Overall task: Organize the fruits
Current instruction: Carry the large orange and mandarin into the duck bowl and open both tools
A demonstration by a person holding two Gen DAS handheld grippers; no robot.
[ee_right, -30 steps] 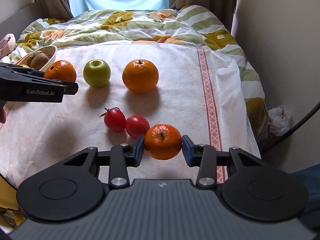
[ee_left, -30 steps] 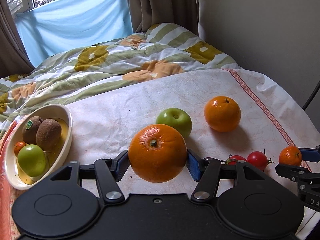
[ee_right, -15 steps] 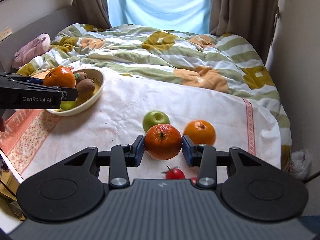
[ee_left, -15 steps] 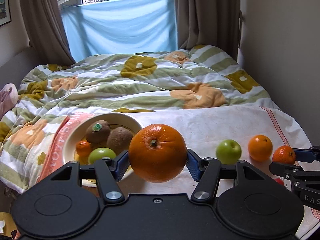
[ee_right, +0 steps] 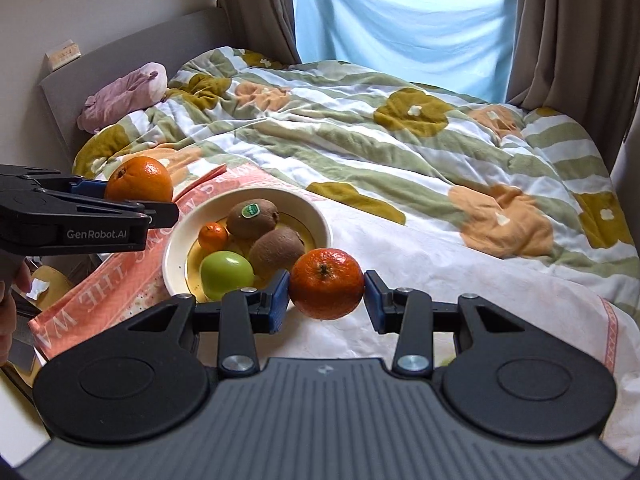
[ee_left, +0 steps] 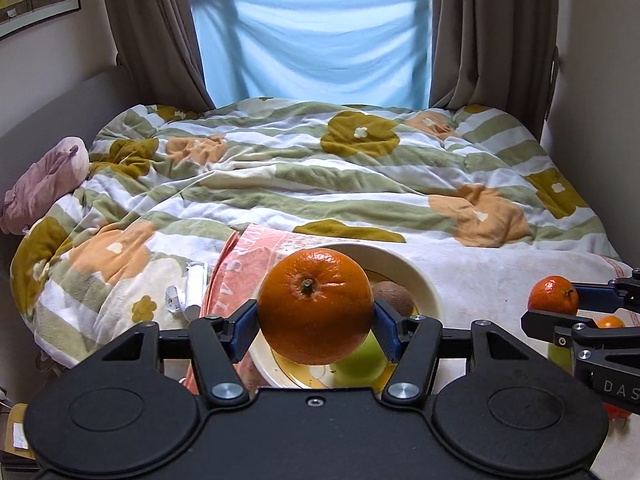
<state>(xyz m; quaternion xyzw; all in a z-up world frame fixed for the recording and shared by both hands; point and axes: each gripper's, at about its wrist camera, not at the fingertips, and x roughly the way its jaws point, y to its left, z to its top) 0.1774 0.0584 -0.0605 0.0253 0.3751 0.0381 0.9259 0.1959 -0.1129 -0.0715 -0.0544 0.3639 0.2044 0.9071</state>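
Nearest the right wrist camera, the right gripper [ee_right: 326,294] has its jaws clamped on a small orange [ee_right: 326,283], blue pads pressing its two sides, stem end facing the lens. The fruit hangs above the white cloth [ee_right: 460,280], just right of the bowl's near rim. In the left wrist view, the left gripper [ee_left: 315,322] has its jaws clamped on a large orange [ee_left: 315,306], held in the air in front of the bowl; whether it is already over the rim cannot be told from this view.

Behind both fruits stands the cream bowl [ee_right: 312,210], resting partly on a pink printed towel [ee_right: 100,288]. It holds a green apple [ee_right: 227,274], two kiwis [ee_right: 253,218] [ee_right: 277,250] and a tiny mandarin [ee_right: 213,236], leaving little free floor.

Judged step: carrying both oranges to the bowl for release. To do it well, bring one gripper in at a time so the tools do not collide, lower each fruit until it rests against the others, and only then part the jaws; a drop from height may send a round fruit over the shallow rim.

Farthest back lie the flowered duvet [ee_right: 360,128], a pink plush [ee_right: 128,92] and the blue window sheet [ee_right: 400,28].
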